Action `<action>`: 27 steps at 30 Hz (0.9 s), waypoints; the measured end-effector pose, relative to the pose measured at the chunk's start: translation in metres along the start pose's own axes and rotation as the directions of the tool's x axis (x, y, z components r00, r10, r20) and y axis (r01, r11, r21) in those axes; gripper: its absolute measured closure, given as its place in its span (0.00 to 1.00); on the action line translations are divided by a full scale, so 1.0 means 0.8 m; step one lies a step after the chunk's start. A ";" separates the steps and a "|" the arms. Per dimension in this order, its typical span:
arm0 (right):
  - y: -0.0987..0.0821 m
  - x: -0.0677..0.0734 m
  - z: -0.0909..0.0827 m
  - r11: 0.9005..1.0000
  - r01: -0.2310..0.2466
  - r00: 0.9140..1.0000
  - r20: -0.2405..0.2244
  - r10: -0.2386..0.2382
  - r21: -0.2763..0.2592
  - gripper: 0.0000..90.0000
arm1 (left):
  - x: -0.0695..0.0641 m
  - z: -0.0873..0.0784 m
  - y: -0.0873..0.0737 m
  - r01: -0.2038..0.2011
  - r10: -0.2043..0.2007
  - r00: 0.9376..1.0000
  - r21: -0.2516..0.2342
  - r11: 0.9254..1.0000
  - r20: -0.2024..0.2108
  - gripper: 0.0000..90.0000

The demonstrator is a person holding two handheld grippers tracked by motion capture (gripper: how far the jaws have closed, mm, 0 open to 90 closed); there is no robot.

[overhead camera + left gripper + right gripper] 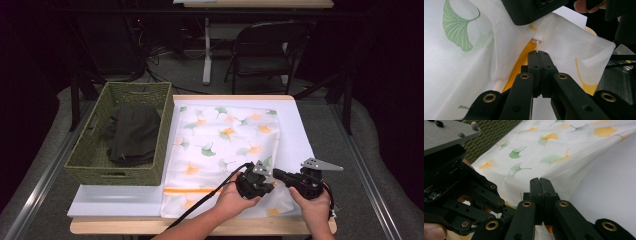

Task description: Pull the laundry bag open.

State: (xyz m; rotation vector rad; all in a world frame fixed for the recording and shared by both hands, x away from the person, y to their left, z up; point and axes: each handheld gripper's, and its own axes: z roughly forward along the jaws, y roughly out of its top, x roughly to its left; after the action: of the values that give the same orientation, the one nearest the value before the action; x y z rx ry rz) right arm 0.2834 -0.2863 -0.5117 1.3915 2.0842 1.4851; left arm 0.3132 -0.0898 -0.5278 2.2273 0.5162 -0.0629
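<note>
Left gripper view alone shows the shut left claw (539, 53) pinching the mesh bag's (486, 62) white zipper tab (537, 42).

Two grippers are at work, the left gripper (256, 181) and the right gripper (306, 181), each in one of two hands. One white mesh bag (225, 145) printed with ginkgo leaves lies on the one table (125, 200), with one yellow zipper (520, 66). One woven basket (95, 165) holds what looks like a single dark garment (134, 132). One folding chair (265, 50) stands behind
</note>
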 end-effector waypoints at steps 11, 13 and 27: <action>0.000 0.004 0.000 1.000 -0.007 1.000 -0.012 0.007 -0.011 1.00 | -0.002 0.002 0.000 0.012 -0.011 1.000 -0.019 1.000 0.025 0.93; 0.000 0.004 0.000 1.000 -0.007 1.000 -0.012 0.007 -0.011 1.00 | -0.002 0.002 0.000 0.012 -0.011 1.000 -0.019 1.000 0.025 0.93; 0.000 0.008 0.000 1.000 -0.009 1.000 -0.020 0.009 -0.021 1.00 | -0.001 0.008 0.002 0.046 -0.047 0.999 -0.049 0.998 -0.026 0.98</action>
State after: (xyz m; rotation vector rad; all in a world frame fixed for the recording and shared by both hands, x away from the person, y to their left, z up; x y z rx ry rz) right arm 0.2801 -0.2813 -0.5100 1.3857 2.0705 1.5267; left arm 0.3135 -0.0956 -0.5304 2.1721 0.5787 -0.0444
